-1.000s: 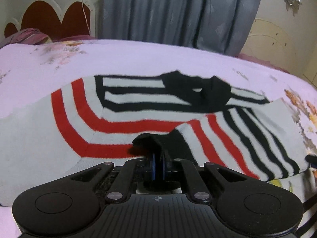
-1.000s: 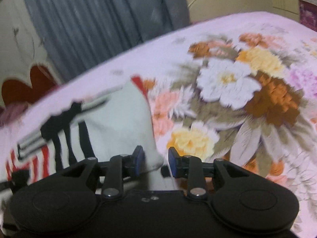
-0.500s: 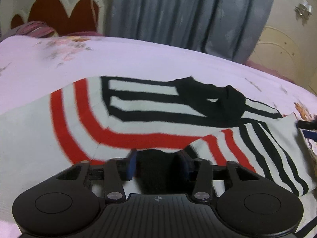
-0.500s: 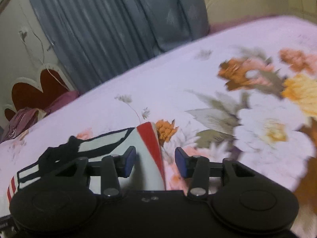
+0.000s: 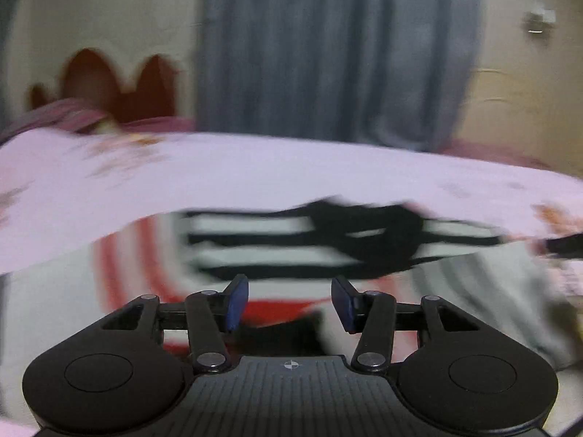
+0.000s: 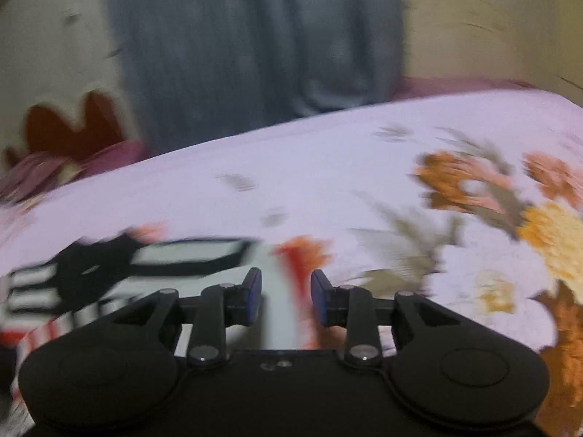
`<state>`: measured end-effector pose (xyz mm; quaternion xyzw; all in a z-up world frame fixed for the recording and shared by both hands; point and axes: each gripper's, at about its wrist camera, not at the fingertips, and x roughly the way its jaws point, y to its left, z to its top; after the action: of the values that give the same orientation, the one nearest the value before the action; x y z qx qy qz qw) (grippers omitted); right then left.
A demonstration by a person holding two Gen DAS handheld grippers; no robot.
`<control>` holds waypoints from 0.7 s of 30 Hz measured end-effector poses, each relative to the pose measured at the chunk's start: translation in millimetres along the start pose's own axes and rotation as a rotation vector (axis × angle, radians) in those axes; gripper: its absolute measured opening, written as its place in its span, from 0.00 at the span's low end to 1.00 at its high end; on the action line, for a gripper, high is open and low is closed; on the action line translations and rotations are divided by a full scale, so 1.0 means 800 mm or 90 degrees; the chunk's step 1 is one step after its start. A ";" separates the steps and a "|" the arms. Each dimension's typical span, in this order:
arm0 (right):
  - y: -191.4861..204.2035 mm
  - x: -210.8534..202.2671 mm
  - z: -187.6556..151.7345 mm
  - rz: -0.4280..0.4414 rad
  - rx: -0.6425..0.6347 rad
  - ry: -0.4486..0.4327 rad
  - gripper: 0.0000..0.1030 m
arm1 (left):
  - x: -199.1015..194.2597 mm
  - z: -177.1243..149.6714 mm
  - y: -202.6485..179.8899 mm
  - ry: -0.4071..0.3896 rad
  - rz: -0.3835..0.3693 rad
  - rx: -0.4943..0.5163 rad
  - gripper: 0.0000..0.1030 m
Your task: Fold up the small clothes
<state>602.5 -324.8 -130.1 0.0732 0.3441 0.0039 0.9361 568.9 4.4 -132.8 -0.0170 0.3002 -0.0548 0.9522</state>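
Two black hand-held grippers are hovering over the bed, and both are showing daylight between their blue-padded fingers. The left gripper (image 5: 289, 304) is spread wide with nothing pinched in it; just below and ahead of its tips a black cuff (image 5: 288, 338) of the white knitted garment with red and black stripes (image 5: 255, 251) is lying loose on the cloth. Further ahead of that gripper the black collar (image 5: 371, 240) is lying flat, and off to its right a striped sleeve looks laid across the body, though motion blur is smearing the detail.

The right gripper (image 6: 286, 296) is parted too, straddling the garment's white, red-trimmed edge (image 6: 282, 291) without, as far as I can tell, clamping on it. To its left the striped body is running out of view; to its right and beyond, the pale lilac bedsheet with orange and yellow flowers (image 6: 473, 236) is stretching away to the grey curtain (image 6: 255, 43) and the red scalloped headboard (image 6: 69, 127).

My read on progress: the sleeves appear tucked in, so an early fold looks done, but the garment is spreading broadly across the sheet. Halving the body is probably what is left, and neither gripper is holding cloth for that yet.
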 end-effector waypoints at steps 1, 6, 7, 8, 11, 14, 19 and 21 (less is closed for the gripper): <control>0.015 0.002 -0.004 0.022 -0.025 0.007 0.29 | 0.008 0.006 -0.026 0.008 -0.038 0.019 0.48; 0.066 0.023 -0.024 0.077 -0.120 0.035 0.35 | 0.071 0.006 -0.107 0.076 -0.109 0.068 0.48; 0.063 0.026 -0.025 0.062 -0.128 0.034 0.32 | 0.080 0.002 -0.108 0.096 -0.104 0.074 0.48; 0.054 0.029 -0.023 0.030 -0.126 0.034 0.29 | 0.079 -0.001 -0.103 0.087 -0.101 0.077 0.48; 0.002 0.031 -0.016 -0.060 -0.073 0.048 0.39 | 0.068 -0.012 -0.067 0.081 -0.047 0.072 0.48; -0.020 0.027 -0.014 -0.044 -0.056 0.068 0.41 | 0.060 -0.016 -0.051 0.086 -0.052 0.074 0.48; 0.004 -0.030 -0.011 -0.038 -0.069 0.012 0.34 | 0.014 -0.010 -0.064 0.064 -0.066 0.086 0.48; 0.015 -0.052 -0.023 -0.015 -0.075 0.013 0.31 | 0.004 -0.020 -0.063 0.071 -0.064 0.071 0.48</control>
<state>558.9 -312.7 -115.4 0.0142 0.3536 0.0137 0.9352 557.5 -46.1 -144.6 0.0244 0.3483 -0.1201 0.9293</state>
